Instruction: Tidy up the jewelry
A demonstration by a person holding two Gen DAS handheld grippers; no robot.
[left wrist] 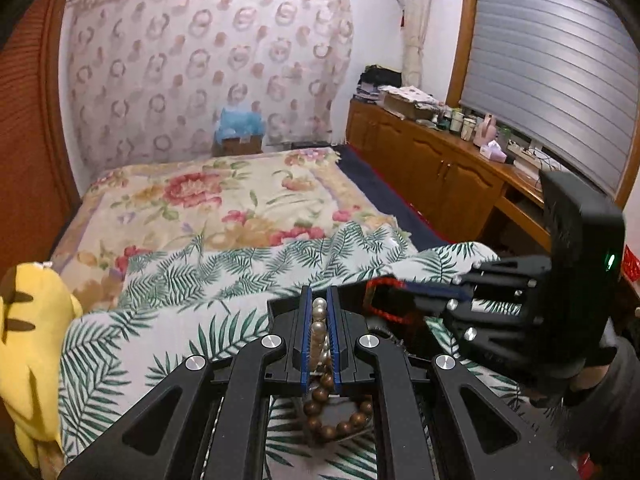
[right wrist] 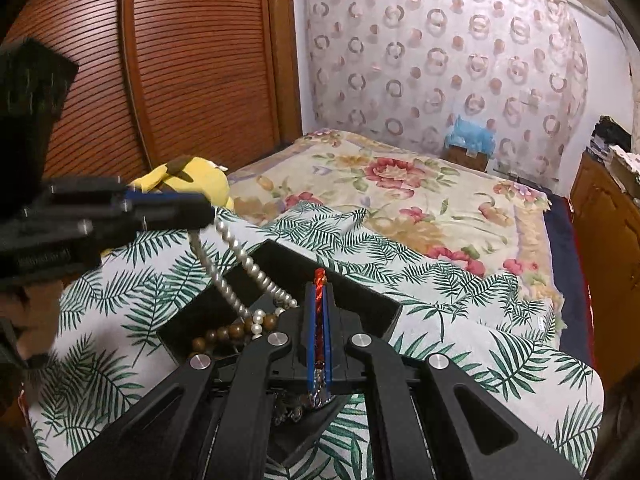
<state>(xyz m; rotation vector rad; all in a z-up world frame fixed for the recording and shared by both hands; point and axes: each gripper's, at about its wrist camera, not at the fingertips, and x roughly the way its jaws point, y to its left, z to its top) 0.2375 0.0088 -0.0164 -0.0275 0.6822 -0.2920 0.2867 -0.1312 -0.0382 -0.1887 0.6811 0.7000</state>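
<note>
The pearl necklace (right wrist: 240,256) is clenched in the left claw (left wrist: 319,308) and trails limply into the black box (right wrist: 360,292) on the bed. A red bracelet (right wrist: 319,300) is pinched in the right claw (right wrist: 319,292) above that box. Both strands are judged light, floppy and slippery; a mid-strand hold suits them.

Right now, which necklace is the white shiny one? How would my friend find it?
Find the leaf-print quilt on the bed, then the black tray lying on it. The pearl strand hangs from the left gripper into that tray. Its beads are small and white, unlike the big brown wooden beads beside it.
</note>
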